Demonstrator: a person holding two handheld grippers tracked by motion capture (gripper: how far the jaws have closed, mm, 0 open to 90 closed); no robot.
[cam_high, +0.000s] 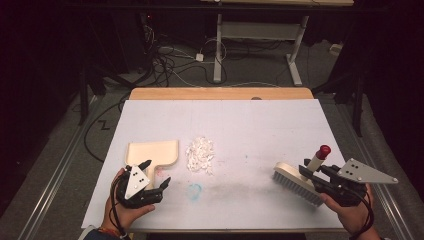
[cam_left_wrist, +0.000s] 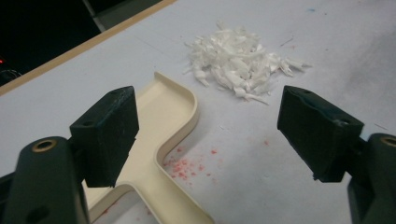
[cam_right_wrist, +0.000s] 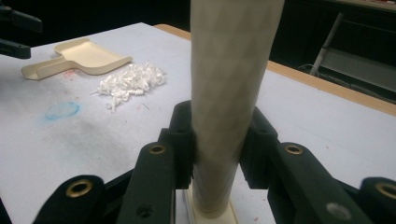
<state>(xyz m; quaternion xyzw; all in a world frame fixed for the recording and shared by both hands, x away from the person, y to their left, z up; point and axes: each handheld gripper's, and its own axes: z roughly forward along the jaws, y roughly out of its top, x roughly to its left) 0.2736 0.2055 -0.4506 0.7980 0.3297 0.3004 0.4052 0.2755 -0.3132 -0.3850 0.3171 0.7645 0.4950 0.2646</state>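
High view: right gripper (cam_high: 314, 176) is clamping the brush (cam_high: 299, 182) by its handle; left gripper (cam_high: 156, 175) is hovering, jaws apart, over the dustpan (cam_high: 152, 152) beside paper shreds (cam_high: 200, 154).

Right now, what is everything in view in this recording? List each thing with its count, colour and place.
dustpan: one, cream, left of table, handle toward the person
scraps: one pile, white, just right of the dustpan
brush: one, cream handle with red tip, pale bristles, right of table, held
table: one, white cover, wooden far edge
stains: blue ring and reddish specks near the dustpan handle
desk frame: one, white, on the floor beyond the table
cables: several, dark and white, on the floor
left gripper: black, jaws open over the dustpan handle
right gripper: black, jaws shut on the brush handle
hands: two, at the near edge
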